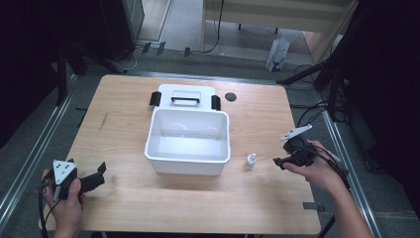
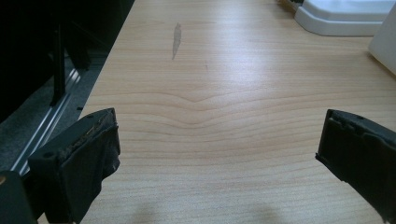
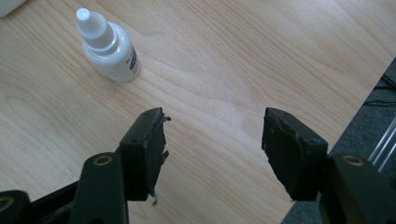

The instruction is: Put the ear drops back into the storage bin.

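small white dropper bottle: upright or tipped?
Upright. The small white plastic dropper bottle stands on its base on the wooden table, nozzle up, beside the white plastic box, ahead of the open right gripper.

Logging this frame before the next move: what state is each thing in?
Left gripper: open, empty.
Right gripper: open, empty, near bottle.
Bottle: upright, capped, on table.
Box: open, looks empty.
Lid: off, flat behind box.

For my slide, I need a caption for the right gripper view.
Open right gripper hovers over the wooden table, short of an upright white dropper bottle.
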Available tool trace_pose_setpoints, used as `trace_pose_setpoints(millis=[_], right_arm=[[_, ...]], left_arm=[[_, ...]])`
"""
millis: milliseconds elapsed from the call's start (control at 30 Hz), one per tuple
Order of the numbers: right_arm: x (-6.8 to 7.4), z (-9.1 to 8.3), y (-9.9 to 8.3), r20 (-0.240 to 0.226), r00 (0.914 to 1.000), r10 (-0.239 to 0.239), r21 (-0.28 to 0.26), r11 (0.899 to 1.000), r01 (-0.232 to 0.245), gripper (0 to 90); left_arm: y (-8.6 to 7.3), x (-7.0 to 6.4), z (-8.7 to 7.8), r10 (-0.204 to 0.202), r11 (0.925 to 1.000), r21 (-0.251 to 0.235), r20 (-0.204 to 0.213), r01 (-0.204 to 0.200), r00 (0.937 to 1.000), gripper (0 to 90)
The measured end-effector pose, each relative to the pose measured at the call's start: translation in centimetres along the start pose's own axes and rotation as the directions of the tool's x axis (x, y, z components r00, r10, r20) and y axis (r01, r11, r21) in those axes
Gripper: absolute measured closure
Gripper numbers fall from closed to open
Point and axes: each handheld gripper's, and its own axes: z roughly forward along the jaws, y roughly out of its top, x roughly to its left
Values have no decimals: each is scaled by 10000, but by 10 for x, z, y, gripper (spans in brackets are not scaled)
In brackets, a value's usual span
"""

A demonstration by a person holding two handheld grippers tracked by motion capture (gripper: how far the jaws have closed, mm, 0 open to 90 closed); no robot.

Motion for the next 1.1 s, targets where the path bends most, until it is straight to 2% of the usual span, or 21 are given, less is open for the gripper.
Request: trace_pose_setpoints(millis=[133,200,300,333,367,400,433,467,500,533,567,600,700,733,800,867,900,933,1000,1067,1100], right_arm=[[-4,-7,16,-286,9974,-667,676,9954,685,445],[-3,-9,23,-437,9936,-1041,1096,9881,1083,447],[2,-10,33,-661,9846,-1617,1744,9697,1709,462],[4,-10,37,-665,9792,-1917,1938,9602,2011,471],[4,-10,37,-665,9792,-1917,1938,9602,2011,471],[8,-11,43,-729,9713,-2265,2109,9483,2370,477],[10,-12,46,-760,9686,-2369,2174,9441,2480,484],[13,-12,49,-901,9618,-2584,2188,9370,2722,485],[13,-12,49,-901,9618,-2584,2188,9370,2722,485],[18,-11,54,-960,9519,-2910,2209,9262,3054,499],[18,-11,54,-960,9519,-2910,2209,9262,3054,499],[24,-9,59,-971,9441,-3152,2282,9162,3294,523],[28,-5,64,-1162,9364,-3310,2362,9066,3498,553],[28,-5,64,-1162,9364,-3310,2362,9066,3498,553],[32,-1,69,-1524,9235,-3520,2425,8925,3803,586],[34,1,71,-1750,9169,-3588,2480,8851,3937,611],[34,1,71,-1750,9169,-3588,2480,8851,3937,611],[36,4,74,-1900,9111,-3658,2518,8788,4054,629],[38,6,76,-1971,9040,-3793,2487,8726,4204,632],[39,7,77,-1943,9031,-3830,2459,8722,4228,633],[40,9,79,-2005,8994,-3884,2404,8705,4295,637]], left_arm=[[0,0,0,-2,10000,28,34,2,10000,0],[0,0,0,-17,10000,20,47,17,10000,0],[0,1,0,-48,10000,-4,76,48,10000,0],[0,1,0,-52,10000,-4,80,52,10000,0],[0,1,0,-52,10000,-4,80,52,10000,0],[0,1,0,-78,10000,5,88,78,9999,0],[0,1,0,-90,10000,8,86,90,9999,0],[0,1,0,-105,9999,-3,74,106,9999,0],[0,1,0,-105,9999,-3,74,106,9999,0],[0,1,0,-125,9999,-4,88,125,9999,0],[0,1,0,-125,9999,-4,88,125,9999,0],[0,1,0,-136,9999,-7,100,136,9999,0],[0,1,0,-150,9999,-12,100,150,9998,0],[0,1,0,-150,9999,-12,100,150,9998,0],[0,2,0,-158,9999,-1,123,158,9998,0],[0,2,0,-156,9999,2,127,156,9998,0],[0,2,0,-156,9999,2,127,156,9998,0],[0,2,0,-154,9999,-8,117,154,9998,0],[0,2,0,-147,9999,-2,120,147,9998,0],[0,2,0,-148,9999,-6,118,148,9998,0],[0,2,0,-151,9999,-10,125,151,9998,0]])
